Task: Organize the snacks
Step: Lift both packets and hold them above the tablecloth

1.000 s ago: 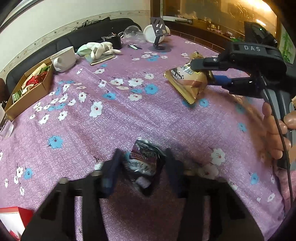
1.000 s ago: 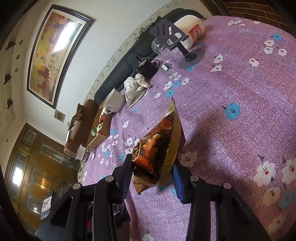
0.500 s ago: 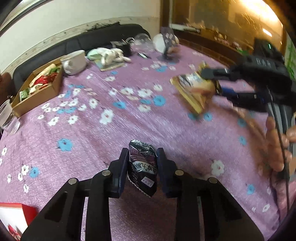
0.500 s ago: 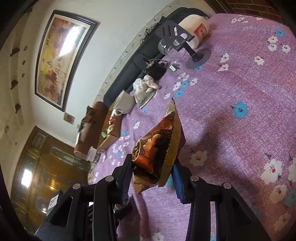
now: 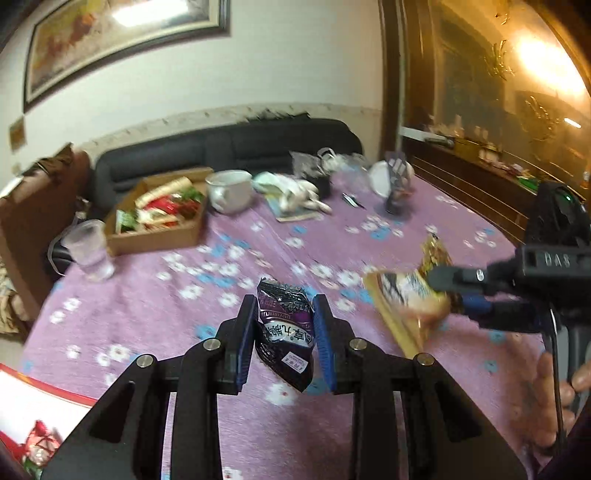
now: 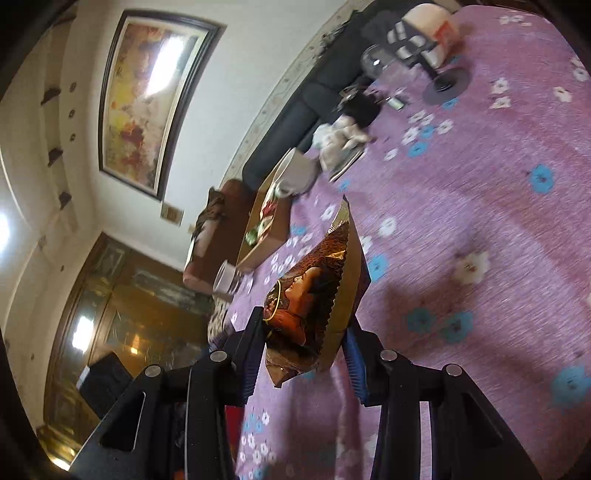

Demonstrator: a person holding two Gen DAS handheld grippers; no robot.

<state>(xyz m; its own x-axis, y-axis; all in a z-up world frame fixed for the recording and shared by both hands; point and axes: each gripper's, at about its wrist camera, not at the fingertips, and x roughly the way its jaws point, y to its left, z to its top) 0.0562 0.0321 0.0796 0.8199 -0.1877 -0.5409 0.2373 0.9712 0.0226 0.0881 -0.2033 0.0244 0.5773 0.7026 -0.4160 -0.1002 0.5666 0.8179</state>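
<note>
My left gripper (image 5: 284, 325) is shut on a dark purple snack packet (image 5: 283, 334) and holds it above the purple flowered tablecloth (image 5: 177, 306). My right gripper (image 6: 306, 343) is shut on a gold and brown snack bag (image 6: 317, 291) with a woman's portrait, held tilted above the table. That bag also shows in the left wrist view (image 5: 410, 299), to the right, between the right gripper's fingers (image 5: 454, 277). A cardboard box (image 5: 155, 218) with several snacks stands at the far left of the table; it also shows in the right wrist view (image 6: 264, 229).
A clear plastic cup (image 5: 88, 247) stands left of the box. A white mug (image 5: 229, 190), a soft toy (image 5: 295, 192), a phone stand (image 5: 397, 184) and a white jar (image 6: 432, 33) are at the back. A red and white box (image 5: 37, 413) lies at the near left. A black sofa (image 5: 229, 147) is behind.
My left gripper has lifted the purple packet off the cloth and tipped up toward the cardboard box. My right gripper has carried the gold bag closer to the box.
</note>
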